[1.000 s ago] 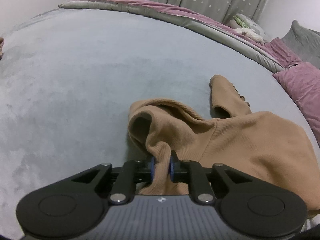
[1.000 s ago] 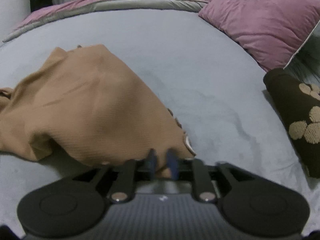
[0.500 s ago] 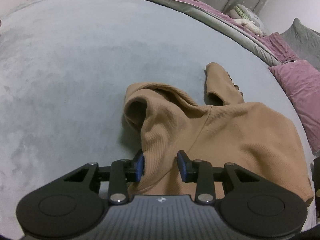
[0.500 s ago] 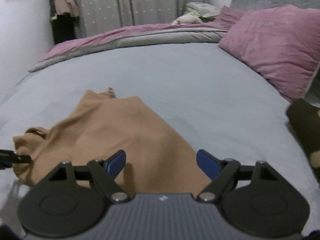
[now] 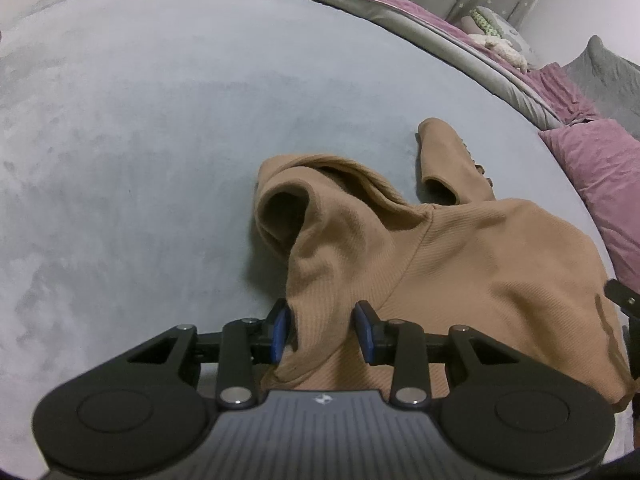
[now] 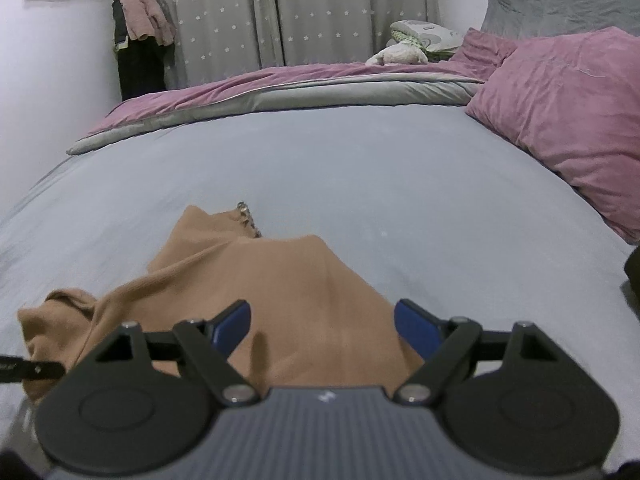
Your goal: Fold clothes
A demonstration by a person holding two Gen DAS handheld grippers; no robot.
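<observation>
A tan ribbed sweater (image 5: 472,264) lies rumpled on the grey bed (image 5: 160,128). Its sleeve cuff gapes open toward the left, and a second sleeve with small buttons pokes out at the far side. My left gripper (image 5: 323,331) is open, and a ridge of the sleeve fabric stands loosely between its blue pads (image 5: 280,330). In the right wrist view the same sweater (image 6: 280,280) spreads out ahead, and my right gripper (image 6: 322,330) hovers wide open over its near edge, gripping nothing. The tip of the left gripper shows at that view's left edge.
Pink pillows (image 6: 568,120) lie along the right side of the bed. A folded pink and grey duvet (image 6: 280,88) runs across the far edge, with a soft toy (image 6: 400,56) on it. Clothes hang by a starred curtain (image 6: 280,12). A dark brown cushion (image 6: 634,276) sits far right.
Both grippers were shut on the sweater a second ago and have let go. The garment has dropped onto the bed, and the right gripper has lifted and tilted up toward the room.
</observation>
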